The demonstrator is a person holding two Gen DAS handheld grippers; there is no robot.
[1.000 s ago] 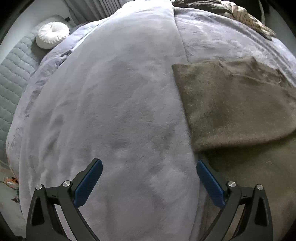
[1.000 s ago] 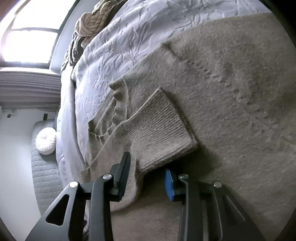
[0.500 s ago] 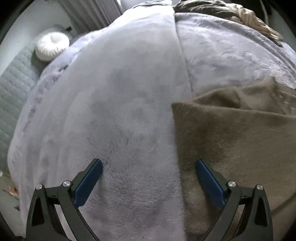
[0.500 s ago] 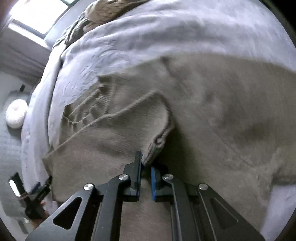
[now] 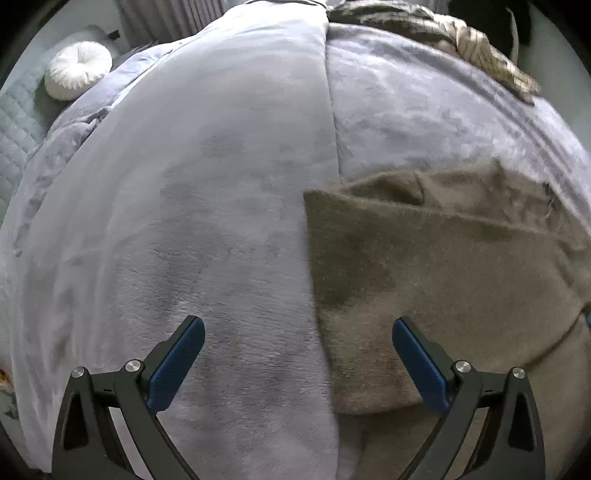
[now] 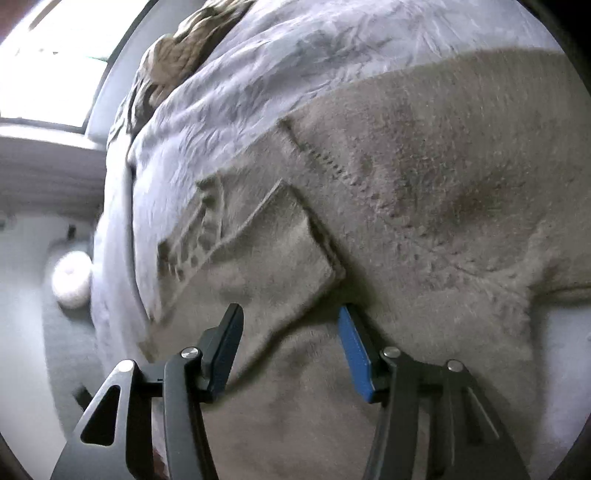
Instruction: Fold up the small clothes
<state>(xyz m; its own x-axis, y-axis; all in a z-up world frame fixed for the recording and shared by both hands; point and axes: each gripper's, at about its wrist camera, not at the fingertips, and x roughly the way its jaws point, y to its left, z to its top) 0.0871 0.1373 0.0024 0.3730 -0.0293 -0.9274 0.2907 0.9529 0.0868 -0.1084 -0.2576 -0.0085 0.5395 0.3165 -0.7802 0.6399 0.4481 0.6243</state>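
Note:
A taupe knit sweater [image 5: 424,266] lies on the lavender blanket [image 5: 207,229], filling the right half of the left wrist view. Its sleeve [image 6: 258,266] is folded across the body, cuff end near the right gripper. My left gripper [image 5: 298,334] stands wide open over the sweater's left edge, one finger above the blanket, the other above the knit, holding nothing. My right gripper [image 6: 291,323] hovers just over the sleeve cuff; its jaws are opening and the pads do not press on the fabric.
A pile of beige and brown clothes [image 5: 461,33] lies at the far edge of the bed, clothes pile [image 6: 181,55] by the window. A round white cushion [image 5: 79,70] rests on a grey quilted seat [image 5: 14,122] at the left.
The right gripper shut on the sleeve cuff, then let it go and opened; the sleeve now lies flat. The left gripper shifted so the sweater edge sits between its fingers.

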